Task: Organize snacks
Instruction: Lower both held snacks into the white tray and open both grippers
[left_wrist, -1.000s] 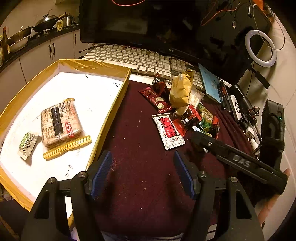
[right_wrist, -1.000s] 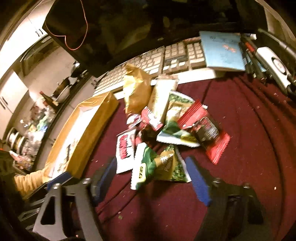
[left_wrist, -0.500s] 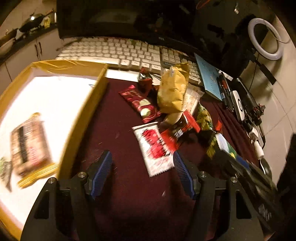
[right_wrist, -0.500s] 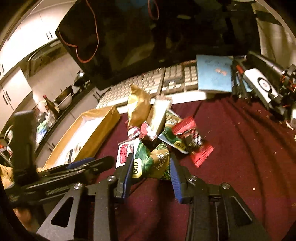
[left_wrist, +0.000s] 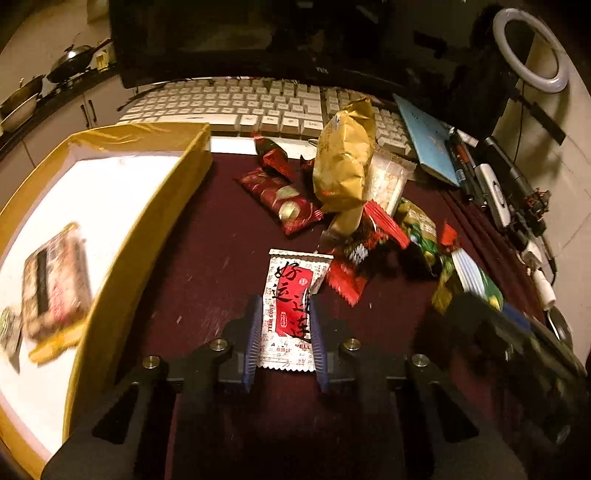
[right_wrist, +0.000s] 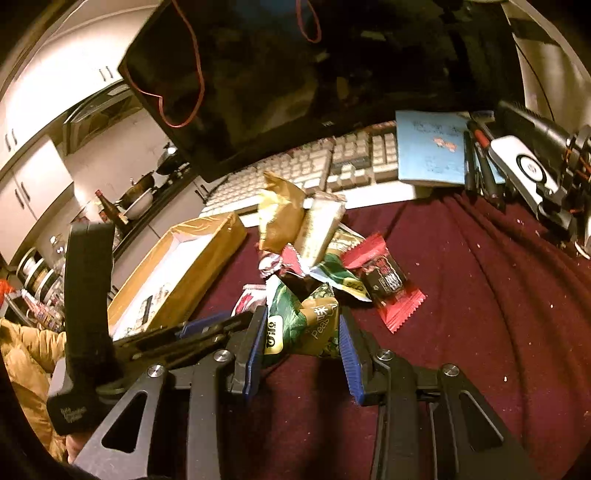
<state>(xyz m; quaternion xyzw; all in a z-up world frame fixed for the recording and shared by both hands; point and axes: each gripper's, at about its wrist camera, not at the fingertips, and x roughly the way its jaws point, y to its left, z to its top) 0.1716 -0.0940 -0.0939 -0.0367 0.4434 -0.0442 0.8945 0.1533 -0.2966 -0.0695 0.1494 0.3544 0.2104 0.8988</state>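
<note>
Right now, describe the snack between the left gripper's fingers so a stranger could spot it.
On the maroon cloth, beside the yellow-rimmed tray, lies a flat white packet between the left gripper fingers. It alone is white with a red panel and black brush characters.

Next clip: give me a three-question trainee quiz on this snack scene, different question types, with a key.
1. True or false: the left gripper has its jaws around the white-and-red packet.
2. The right gripper has its jaws around which snack? A. yellow bag B. green pea bag C. red packet
3. Fill in: the biscuit pack lies inside the ____.

Key: 1 true; 2 B; 3 box
</note>
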